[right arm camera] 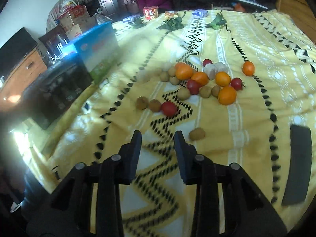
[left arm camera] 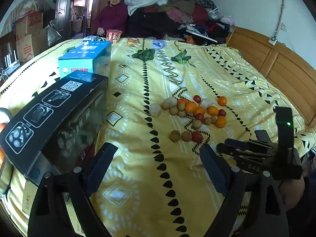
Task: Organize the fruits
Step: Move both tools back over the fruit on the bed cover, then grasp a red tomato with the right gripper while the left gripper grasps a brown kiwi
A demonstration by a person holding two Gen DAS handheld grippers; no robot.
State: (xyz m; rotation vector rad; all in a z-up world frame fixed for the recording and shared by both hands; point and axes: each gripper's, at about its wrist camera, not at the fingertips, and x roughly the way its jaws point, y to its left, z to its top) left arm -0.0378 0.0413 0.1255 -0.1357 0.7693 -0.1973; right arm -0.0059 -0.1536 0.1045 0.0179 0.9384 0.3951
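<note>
A pile of fruit lies on the yellow patterned bedspread (left arm camera: 138,177): several oranges (left arm camera: 190,107), small red fruits (left arm camera: 197,136) and brown round fruits (left arm camera: 175,135). It also shows in the right wrist view, with an orange (right arm camera: 227,95), a red fruit (right arm camera: 168,108) and one brown fruit (right arm camera: 197,134) lying apart, just ahead of the right finger. My left gripper (left arm camera: 158,154) is open and empty, short of the pile. My right gripper (right arm camera: 158,138) is open and empty above the bedspread, and it shows in the left wrist view (left arm camera: 246,152).
A black shaver box (left arm camera: 51,118) and a blue box (left arm camera: 86,59) stand at the left. Leafy greens (left arm camera: 143,54), snack packs and a red cup (left arm camera: 113,36) lie at the far edge. A seated person (left arm camera: 114,15), a clothes pile and a wooden headboard (left arm camera: 276,65) surround the bed.
</note>
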